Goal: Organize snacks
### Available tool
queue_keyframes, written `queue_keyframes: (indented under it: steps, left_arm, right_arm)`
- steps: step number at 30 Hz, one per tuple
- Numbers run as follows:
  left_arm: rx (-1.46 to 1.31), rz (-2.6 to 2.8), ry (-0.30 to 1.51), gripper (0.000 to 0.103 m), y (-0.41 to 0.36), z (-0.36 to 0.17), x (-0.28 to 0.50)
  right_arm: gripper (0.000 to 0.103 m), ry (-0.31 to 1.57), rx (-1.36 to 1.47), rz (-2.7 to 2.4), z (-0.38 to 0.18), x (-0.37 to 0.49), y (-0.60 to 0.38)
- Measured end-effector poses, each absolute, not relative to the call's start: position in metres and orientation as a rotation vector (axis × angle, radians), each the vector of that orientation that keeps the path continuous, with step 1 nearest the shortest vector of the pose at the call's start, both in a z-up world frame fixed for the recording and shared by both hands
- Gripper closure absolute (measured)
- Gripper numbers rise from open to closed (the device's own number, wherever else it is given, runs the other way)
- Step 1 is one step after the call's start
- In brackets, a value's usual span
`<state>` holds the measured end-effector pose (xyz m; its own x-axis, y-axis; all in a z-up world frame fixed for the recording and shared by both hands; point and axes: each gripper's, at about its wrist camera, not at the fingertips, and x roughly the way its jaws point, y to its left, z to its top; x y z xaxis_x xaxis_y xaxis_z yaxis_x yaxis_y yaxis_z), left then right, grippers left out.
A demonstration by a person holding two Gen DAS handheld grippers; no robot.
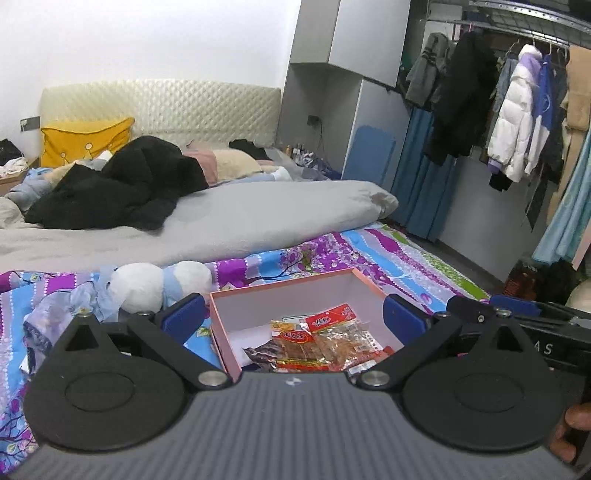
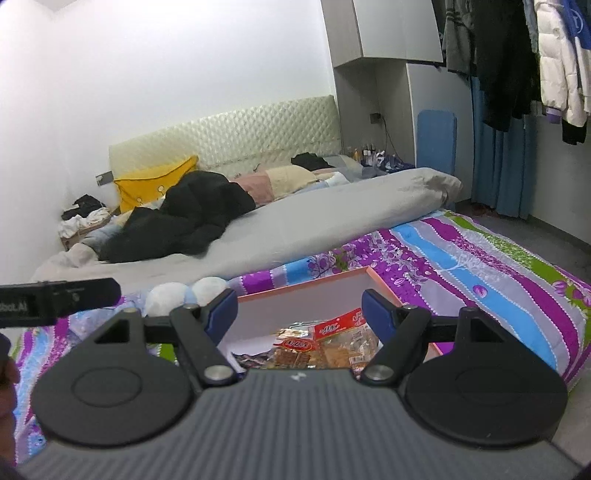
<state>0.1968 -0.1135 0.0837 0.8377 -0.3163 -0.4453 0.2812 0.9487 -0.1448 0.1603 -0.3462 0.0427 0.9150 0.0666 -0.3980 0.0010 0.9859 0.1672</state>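
- Looking along my left hand-held gripper [image 1: 293,314], I see its two blue pads spread wide with nothing pinched between them; they frame the box from above without touching it.
- One yellow cushion [image 1: 86,142] leans on the headboard at the far left, with one black garment [image 1: 122,184] heaped on the grey duvet [image 1: 258,218] beside it.
- Two white plush balls [image 1: 162,284] lie on the patterned bedsheet [image 1: 388,254], just left of the box.
- One pink-rimmed box [image 1: 291,291] sits open on that sheet; the snack packets [image 1: 321,343] lie inside it in an overlapping pile. I count at least four, two with red labels, but the gripper body hides the near ones, so I cannot give an exact number.
- My right hand-held gripper [image 2: 300,314] also stands apart and empty, less wide, over the same box [image 2: 306,288] and packets [image 2: 317,347].
- Several coats hang on one rail [image 1: 517,22] at the far right.
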Motion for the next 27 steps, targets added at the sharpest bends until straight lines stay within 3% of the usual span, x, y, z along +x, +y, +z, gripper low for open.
queue_keyframes:
  steps: [27]
  left_arm:
    - [-0.043,-0.204,0.506,0.000,-0.096,0.041,0.075]
  right_arm:
    - [0.027,0.461,0.151,0.078,-0.006,0.064,-0.325]
